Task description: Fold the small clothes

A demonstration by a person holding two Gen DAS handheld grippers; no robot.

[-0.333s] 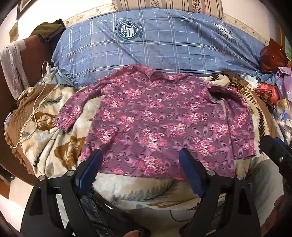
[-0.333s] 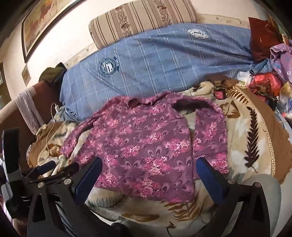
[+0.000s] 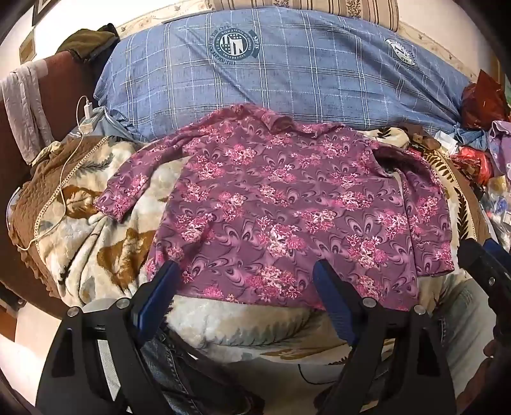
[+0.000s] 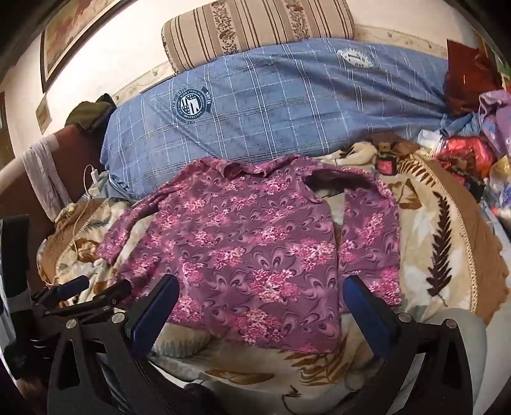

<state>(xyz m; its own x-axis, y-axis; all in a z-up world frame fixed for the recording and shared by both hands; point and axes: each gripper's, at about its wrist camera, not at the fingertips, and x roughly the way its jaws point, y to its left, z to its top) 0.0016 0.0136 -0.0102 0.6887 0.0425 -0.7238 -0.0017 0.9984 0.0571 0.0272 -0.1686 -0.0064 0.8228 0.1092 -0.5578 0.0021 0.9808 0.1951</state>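
Note:
A small purple top with pink flowers [image 3: 281,217] lies spread flat on a cream and brown leaf blanket [image 3: 80,230], collar toward a blue checked pillow. Its left sleeve [image 3: 127,188] lies out to the side; the right sleeve [image 3: 428,223] lies along the body. My left gripper [image 3: 246,274] is open and empty, just above the top's near hem. My right gripper [image 4: 262,287] is open and empty, over the hem near the right sleeve [image 4: 370,236] of the top [image 4: 255,242]. The right gripper also shows at the right edge of the left wrist view [image 3: 488,268].
A long blue checked pillow [image 3: 287,70] lies behind the top, with a striped cushion [image 4: 255,28] above it. A white charger and cable [image 3: 86,111] lie at the left. Bags and clutter [image 4: 472,150] sit at the right. A brown sofa arm with a cloth [image 3: 22,102] is far left.
Both grippers have shifted only slightly; the top lies as before.

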